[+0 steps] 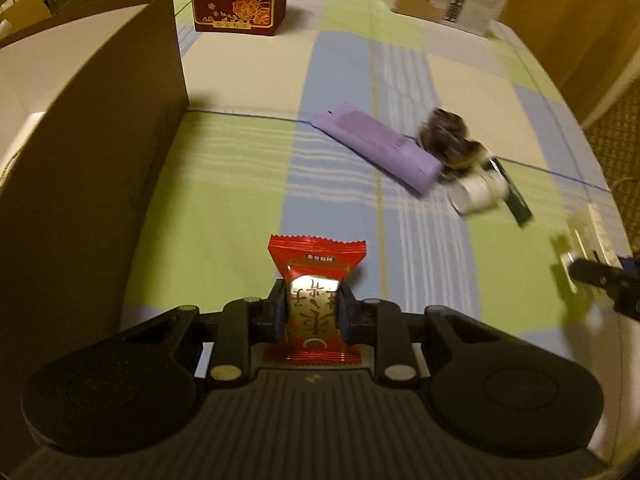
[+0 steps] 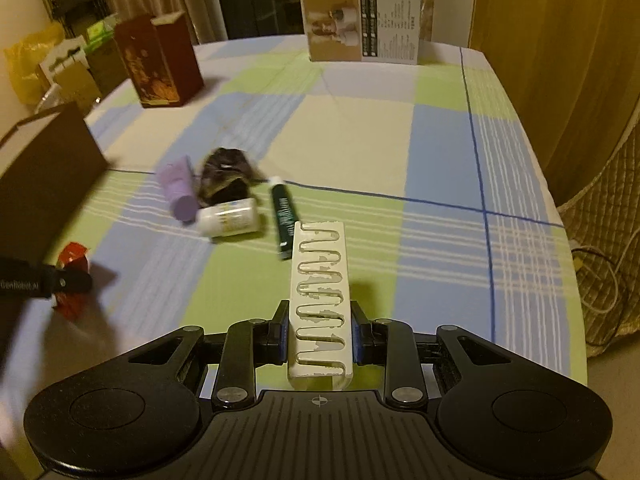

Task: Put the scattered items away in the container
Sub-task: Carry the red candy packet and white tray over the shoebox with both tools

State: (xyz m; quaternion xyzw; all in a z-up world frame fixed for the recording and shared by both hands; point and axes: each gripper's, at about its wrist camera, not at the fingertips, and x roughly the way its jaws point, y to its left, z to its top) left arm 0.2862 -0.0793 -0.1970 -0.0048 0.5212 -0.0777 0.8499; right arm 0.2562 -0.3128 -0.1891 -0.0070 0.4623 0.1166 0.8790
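Tabletop (image 2: 352, 128) wore a checked cloth in green, blue and cream. Brown cardboard box (image 1: 92, 128) stood open at my left edge, wall upright, nearest the left claw. White carton (image 2: 362, 24) and dark red box (image 2: 164, 62) stood upright along the far side, well apart.

Middle of the cloth held a tight cluster: purple tube (image 1: 380, 146) lying flat, dark crumpled bundle (image 1: 450, 134) touching its far end, white bottle (image 2: 228, 222) on its side just beside both, dark green tube (image 2: 282, 220) lying next to the bottle. Blur hid finer detail on the bundle.

Left claw (image 1: 313, 312) was clamped on a red snack packet (image 1: 314, 292), packet upright between the pads, above the cloth just right of the cardboard box. Right claw (image 2: 320, 330) was clamped on a white strip (image 2: 320, 292) with a wavy groove pattern, strip pointing forward toward the cluster. Each claw showed at the edge of the other's view.
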